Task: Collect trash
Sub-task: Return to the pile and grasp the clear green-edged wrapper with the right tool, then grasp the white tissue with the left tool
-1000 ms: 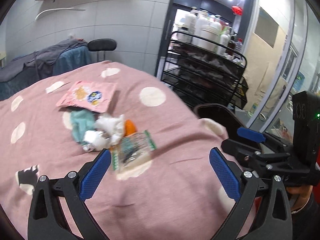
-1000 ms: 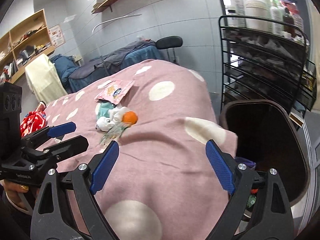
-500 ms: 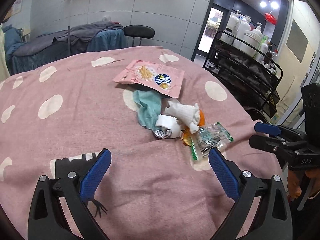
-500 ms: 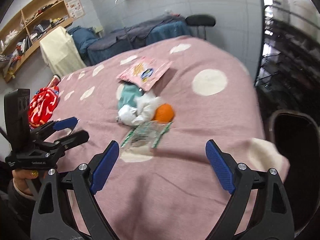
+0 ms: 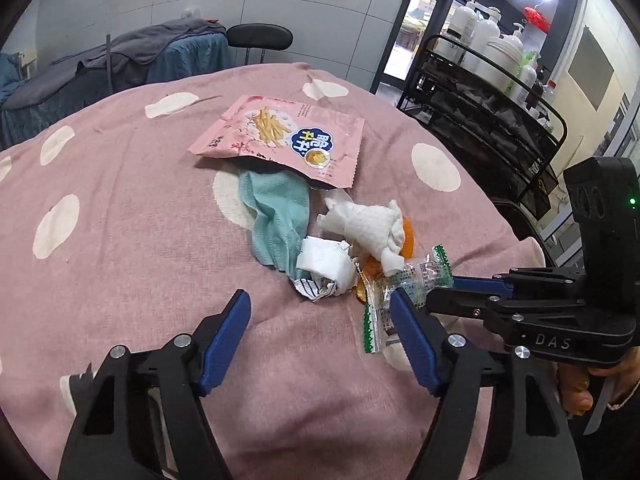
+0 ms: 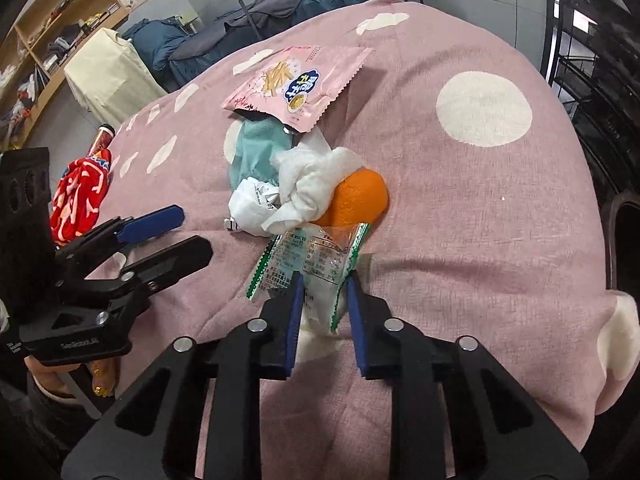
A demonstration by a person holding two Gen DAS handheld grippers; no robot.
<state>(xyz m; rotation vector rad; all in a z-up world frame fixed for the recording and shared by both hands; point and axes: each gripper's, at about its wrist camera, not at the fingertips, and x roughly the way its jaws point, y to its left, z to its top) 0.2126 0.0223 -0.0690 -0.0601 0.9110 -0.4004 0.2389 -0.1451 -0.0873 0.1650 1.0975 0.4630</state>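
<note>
A trash pile lies on the pink dotted tablecloth [image 5: 120, 240]: a pink snack bag [image 5: 280, 140], a teal cloth [image 5: 276, 216], a white tissue wad [image 5: 368, 224], crumpled white paper [image 5: 324, 264], an orange [image 6: 356, 196] and a clear green-edged wrapper [image 6: 308, 256]. My right gripper [image 6: 324, 300] is closing, and its pads pinch the near end of that wrapper [image 5: 404, 280]. My left gripper [image 5: 318, 296] is also closing, just short of the crumpled paper, with nothing between its fingers. It shows in the right wrist view as well, left gripper [image 6: 196, 229], to the left of the pile.
A black wire rack [image 5: 500, 112] with white bottles stands beyond the table's right edge. A dark bin [image 6: 624, 240] sits low at the right. A red patterned bundle [image 6: 80, 192] lies at the table's left. A chair and a covered bed stand behind.
Both grippers moved in toward the pile and lower. The right jaws narrowed from wide open onto the clear wrapper. The left jaws narrowed partly.
</note>
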